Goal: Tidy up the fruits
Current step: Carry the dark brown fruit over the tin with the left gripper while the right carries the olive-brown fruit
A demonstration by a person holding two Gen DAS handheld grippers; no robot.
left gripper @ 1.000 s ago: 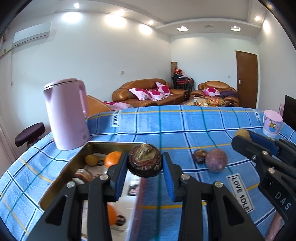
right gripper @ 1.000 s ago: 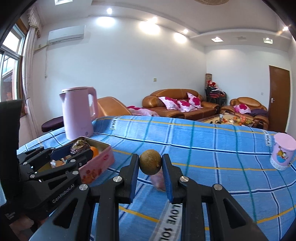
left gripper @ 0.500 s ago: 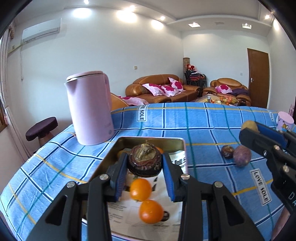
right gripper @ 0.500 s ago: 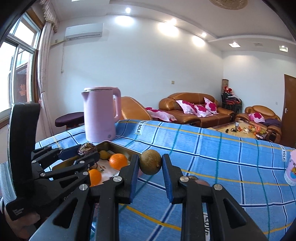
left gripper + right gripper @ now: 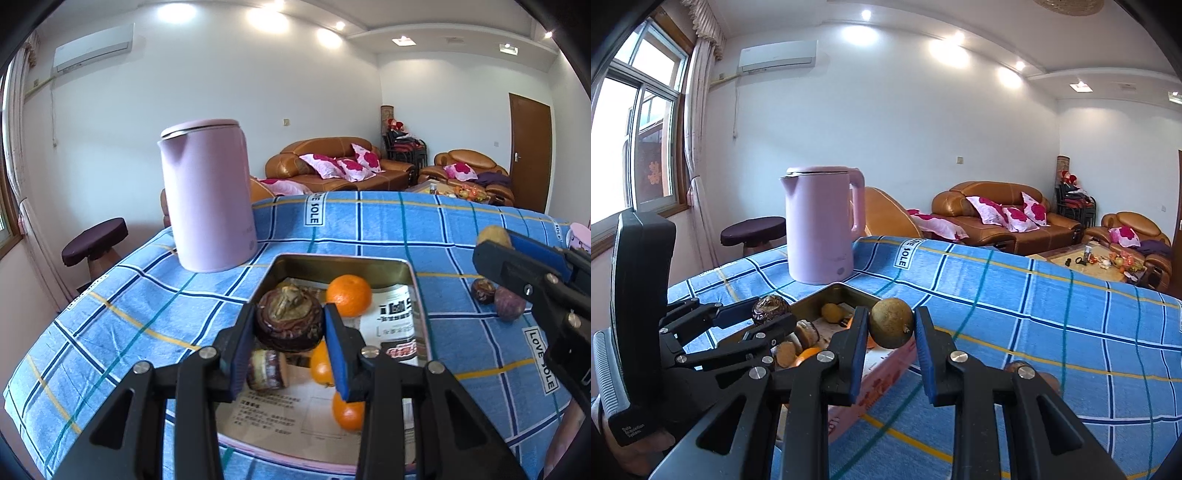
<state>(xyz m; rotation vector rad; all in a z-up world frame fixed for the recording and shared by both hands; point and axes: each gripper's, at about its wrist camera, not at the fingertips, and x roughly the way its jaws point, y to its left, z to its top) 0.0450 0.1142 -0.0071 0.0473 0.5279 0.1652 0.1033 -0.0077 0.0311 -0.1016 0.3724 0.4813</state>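
My left gripper (image 5: 289,334) is shut on a dark brown mangosteen (image 5: 289,319) and holds it above the metal tin (image 5: 340,260). The tin holds oranges (image 5: 349,295), a small brown fruit (image 5: 266,370) and printed paper. My right gripper (image 5: 891,341) is shut on a round tan-green fruit (image 5: 891,327) above the tin's near pink edge (image 5: 886,373). It shows at the right of the left wrist view (image 5: 495,243). The left gripper with the mangosteen shows in the right wrist view (image 5: 771,310). A purple passion fruit (image 5: 509,304) and a dark fruit (image 5: 482,291) lie on the cloth right of the tin.
A tall pink kettle (image 5: 207,195) stands just behind the tin's left corner, also in the right wrist view (image 5: 822,225). The blue checked tablecloth (image 5: 369,229) covers the table. A stool (image 5: 94,242) stands beyond the left edge. Sofas stand at the back.
Both grippers have moved left with their fruits. The left one has gone from beside the tin to over its middle. The right one has come up to the tin's edge.
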